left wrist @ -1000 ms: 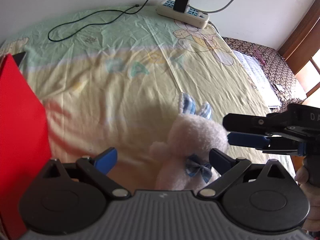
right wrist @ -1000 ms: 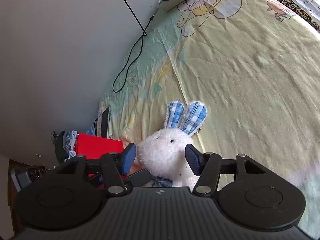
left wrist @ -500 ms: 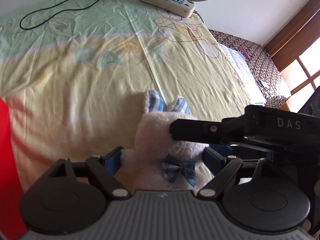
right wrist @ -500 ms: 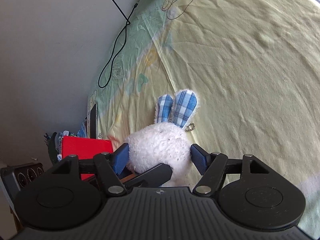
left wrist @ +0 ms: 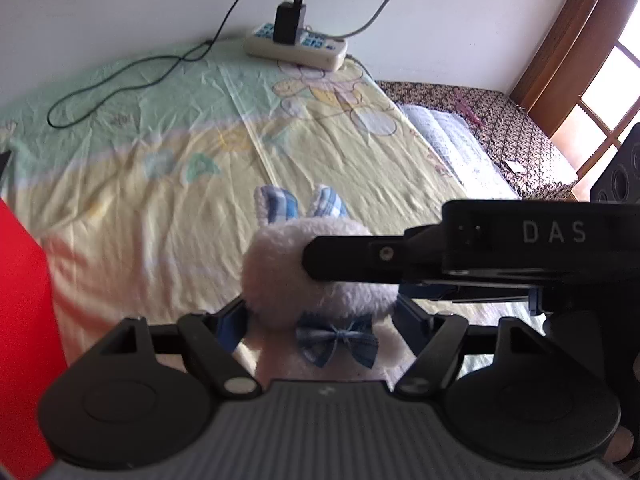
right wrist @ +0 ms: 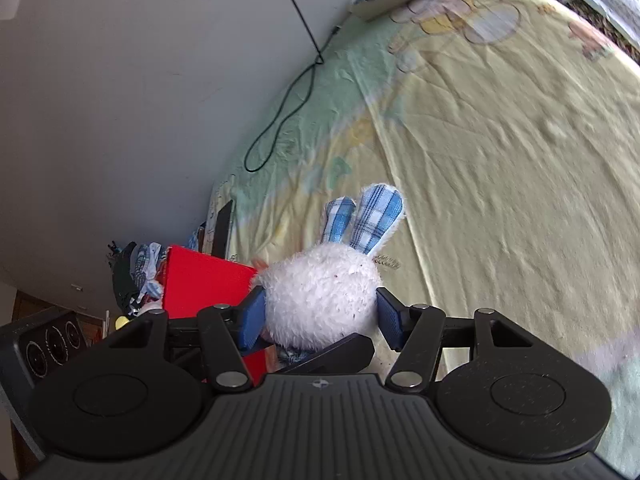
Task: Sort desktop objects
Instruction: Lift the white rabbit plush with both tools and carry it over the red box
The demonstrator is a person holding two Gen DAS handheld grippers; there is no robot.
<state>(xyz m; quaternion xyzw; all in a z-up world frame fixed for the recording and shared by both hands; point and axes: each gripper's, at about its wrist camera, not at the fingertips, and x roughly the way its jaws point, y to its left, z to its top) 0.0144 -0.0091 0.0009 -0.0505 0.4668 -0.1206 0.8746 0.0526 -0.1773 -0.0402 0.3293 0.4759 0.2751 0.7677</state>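
Leftmost, beside the left gripper (left wrist: 320, 320), a red box (left wrist: 20, 320) stands on the cartoon-print sheet (left wrist: 160, 208). Pitched steeply down at the sheet, this gripper has just been closing its jaws, and the blue pads now press the neck of the white plush rabbit (left wrist: 280, 272), at the level of its blue plaid bow tie. Across the toy's head, from the right, reaches the black body of the right gripper (right wrist: 318, 314); it is tilted down more gently, and its jaws have also just been closing, so the pads now squeeze the fluffy head from both sides. The rabbit sits clamped between both grippers, plaid ears pointing away from them. Far beyond them, by the wall, lies a power strip (left wrist: 296, 46) with a black charger (left wrist: 289, 24) plugged in and its cable (left wrist: 120, 84) looping over the sheet.
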